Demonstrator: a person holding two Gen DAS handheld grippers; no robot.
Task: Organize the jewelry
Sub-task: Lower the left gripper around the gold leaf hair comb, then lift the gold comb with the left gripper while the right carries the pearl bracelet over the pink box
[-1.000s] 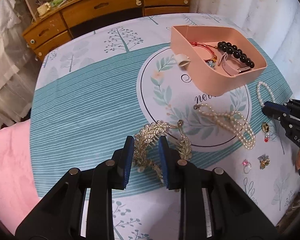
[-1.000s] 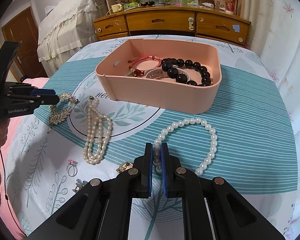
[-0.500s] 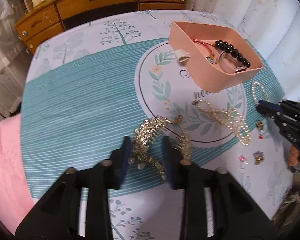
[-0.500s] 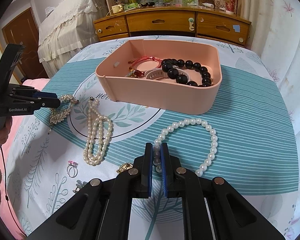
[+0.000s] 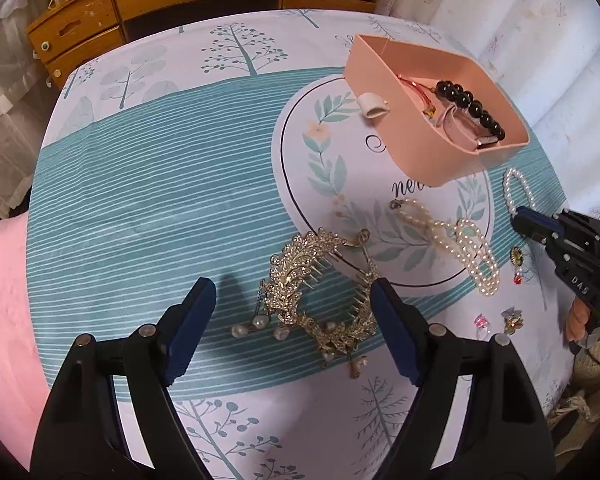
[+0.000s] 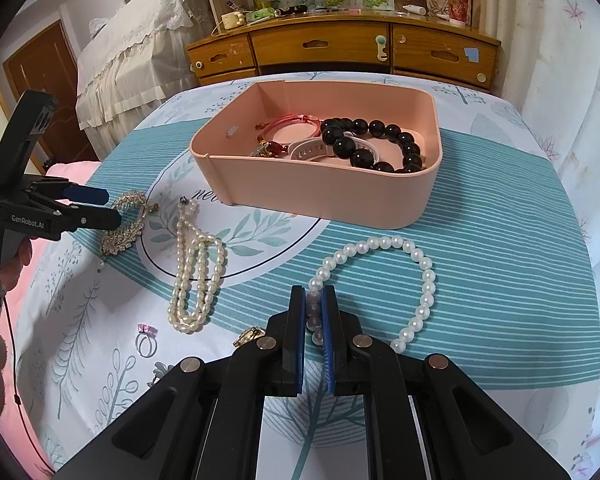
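A gold leaf hair comb (image 5: 312, 292) with pearl drops lies on the teal-striped tablecloth. My left gripper (image 5: 292, 300) straddles it, its jaws opening wide, pads clear of the comb on both sides. In the right wrist view the left gripper (image 6: 108, 208) hovers beside the comb (image 6: 124, 224). My right gripper (image 6: 313, 312) is shut on one end of a white pearl bracelet (image 6: 424, 276) that rests on the cloth. A pink tray (image 6: 320, 196) behind holds a black bead bracelet (image 6: 380, 140) and a red cord bracelet (image 6: 292, 124).
A long pearl necklace (image 6: 196, 268) lies between the two grippers. A pink-stone ring (image 6: 146, 338) and small earrings (image 5: 512, 318) sit near the front edge. A white clip (image 5: 374, 106) lies beside the tray. A wooden dresser (image 6: 340, 44) stands beyond the table.
The left jaws have spread from narrow to wide around the gold comb, and that gripper has tipped slightly. The right gripper and the pearl bracelet have stayed still.
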